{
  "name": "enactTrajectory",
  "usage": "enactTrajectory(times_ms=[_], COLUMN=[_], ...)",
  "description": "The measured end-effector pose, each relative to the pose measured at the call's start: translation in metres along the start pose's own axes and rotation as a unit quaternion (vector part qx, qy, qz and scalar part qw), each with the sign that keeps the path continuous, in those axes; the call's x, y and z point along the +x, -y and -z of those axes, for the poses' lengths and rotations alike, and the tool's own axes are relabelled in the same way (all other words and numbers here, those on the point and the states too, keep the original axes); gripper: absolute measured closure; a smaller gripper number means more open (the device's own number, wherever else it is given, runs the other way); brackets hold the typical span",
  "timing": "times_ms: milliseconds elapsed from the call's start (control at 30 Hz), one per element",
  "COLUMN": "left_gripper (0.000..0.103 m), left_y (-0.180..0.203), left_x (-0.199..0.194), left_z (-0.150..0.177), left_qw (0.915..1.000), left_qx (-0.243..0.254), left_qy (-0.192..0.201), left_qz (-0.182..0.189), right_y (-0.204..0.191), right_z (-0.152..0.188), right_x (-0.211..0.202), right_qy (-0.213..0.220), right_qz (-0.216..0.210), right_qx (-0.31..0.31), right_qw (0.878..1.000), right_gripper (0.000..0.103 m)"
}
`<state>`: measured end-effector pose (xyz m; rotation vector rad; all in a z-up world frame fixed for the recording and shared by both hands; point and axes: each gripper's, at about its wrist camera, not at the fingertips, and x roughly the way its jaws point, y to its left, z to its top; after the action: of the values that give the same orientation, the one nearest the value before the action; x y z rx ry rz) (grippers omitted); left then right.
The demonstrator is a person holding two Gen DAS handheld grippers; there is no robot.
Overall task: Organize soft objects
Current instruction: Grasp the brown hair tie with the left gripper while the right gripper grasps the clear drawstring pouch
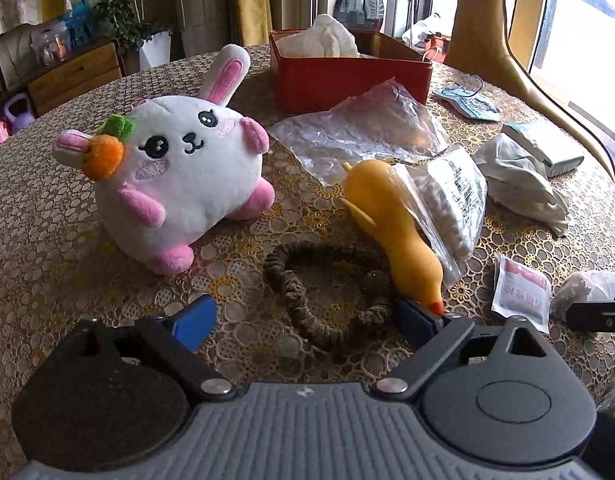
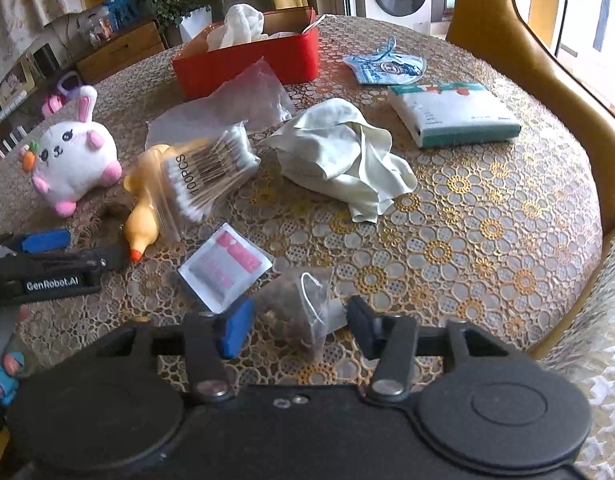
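Risk noted: we hold the left claw [image 1: 305,318] spread around the brown hair tie [image 1: 331,292], touching the rubber duck [image 1: 391,220]; closing may snag its beak. Right claw [image 2: 299,330], spread, straddles the tea bag [image 2: 307,312], well short of the red box [image 2: 247,60].

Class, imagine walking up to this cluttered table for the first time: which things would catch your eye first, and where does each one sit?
The white plush bunny with pink ears and an orange carrot stands out on the table's left side. Behind it, at the far edge, the red box already holds a white cloth. Nearer the left gripper, a yellow rubber duck lies partly under a bag of cotton swabs.
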<state>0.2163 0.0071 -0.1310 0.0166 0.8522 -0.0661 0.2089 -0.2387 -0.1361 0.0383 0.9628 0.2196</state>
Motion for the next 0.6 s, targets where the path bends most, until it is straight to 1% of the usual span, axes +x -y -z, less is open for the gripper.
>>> enactTrajectory(times_ms=[67,133,167,300,333,400,433,467,533,600], left_gripper=[0.015,0.018,0.023,0.046,0.049,0.062,0.064,0.069,0.071,0.076], left_y=[-0.001,-0.001,-0.002,-0.002,-0.003,-0.004,-0.005,-0.007,-0.011,-0.012], left_x=[-0.002,-0.003,-0.003,-0.006,-0.007,-0.008,-0.008,-0.008,-0.009,-0.012], left_z=[0.0,-0.001,-0.001,-0.004,-0.005,-0.006,-0.007,-0.007,-0.008,-0.008], left_qw=[1.0,1.0,1.0,1.0,1.0,0.9999,0.9999,0.9998,0.9995,0.9994], left_qx=[-0.002,-0.003,-0.002,0.0,0.0,-0.002,-0.004,-0.009,-0.018,-0.02], left_qy=[0.003,0.004,0.004,0.004,0.003,0.003,0.003,0.002,0.001,0.004], left_qz=[0.001,0.001,0.001,0.005,0.006,0.011,0.013,0.017,0.027,0.028], right_y=[-0.002,-0.003,-0.004,-0.006,-0.006,-0.005,-0.005,-0.004,-0.004,-0.002], right_z=[0.001,0.001,0.002,0.002,0.002,0.002,0.002,0.002,0.002,0.002], right_x=[0.0,0.001,0.0,0.0,0.0,0.0,-0.001,-0.001,-0.002,-0.004], right_qy=[0.001,0.003,0.003,0.006,0.006,0.007,0.007,0.008,0.009,0.012], right_qz=[0.003,0.011,0.013,0.021,0.022,0.021,0.021,0.021,0.021,0.021], right_qx=[-0.008,-0.013,-0.016,-0.022,-0.022,-0.019,-0.018,-0.017,-0.015,-0.01], right_qw=[1.0,1.0,1.0,1.0,1.0,1.0,1.0,1.0,1.0,1.0], right_gripper=[0.059,0.061,0.063,0.068,0.069,0.071,0.073,0.075,0.079,0.084])
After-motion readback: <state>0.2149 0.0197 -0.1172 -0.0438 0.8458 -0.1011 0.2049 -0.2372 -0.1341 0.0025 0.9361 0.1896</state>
